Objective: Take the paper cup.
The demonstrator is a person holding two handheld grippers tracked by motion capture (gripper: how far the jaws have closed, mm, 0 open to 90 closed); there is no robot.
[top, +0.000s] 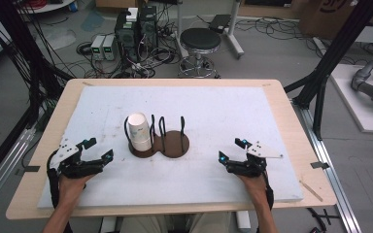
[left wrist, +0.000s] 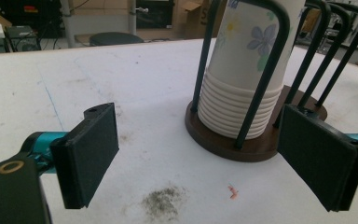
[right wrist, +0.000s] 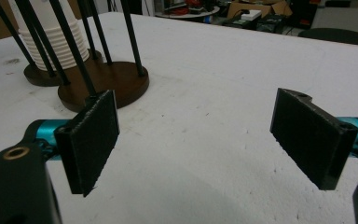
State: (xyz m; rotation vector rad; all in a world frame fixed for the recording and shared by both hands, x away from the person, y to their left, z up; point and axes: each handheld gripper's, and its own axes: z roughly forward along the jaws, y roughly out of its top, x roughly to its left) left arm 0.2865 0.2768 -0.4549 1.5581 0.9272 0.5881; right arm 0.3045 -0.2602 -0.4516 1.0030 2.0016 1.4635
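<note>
A stack of white paper cups (top: 139,130), upside down, stands in the left bay of a dark brown two-bay holder (top: 176,147) with black wire hoops, mid-table. In the left gripper view the cups (left wrist: 247,60) carry a flower print and rise just ahead and right of my jaws. The right bay (right wrist: 116,86) holds nothing. My left gripper (top: 98,148) rests open on the white board, left of the holder, with nothing between its pads (left wrist: 91,151). My right gripper (top: 231,149) sits open to the holder's right, also with nothing in it.
A white foam board (top: 213,107) covers most of the wooden table (top: 301,141). A grey smudge (left wrist: 163,203) marks the board near the left gripper. Beyond the far edge stand a black stool (top: 200,41) and computer boxes (top: 136,29) among cables.
</note>
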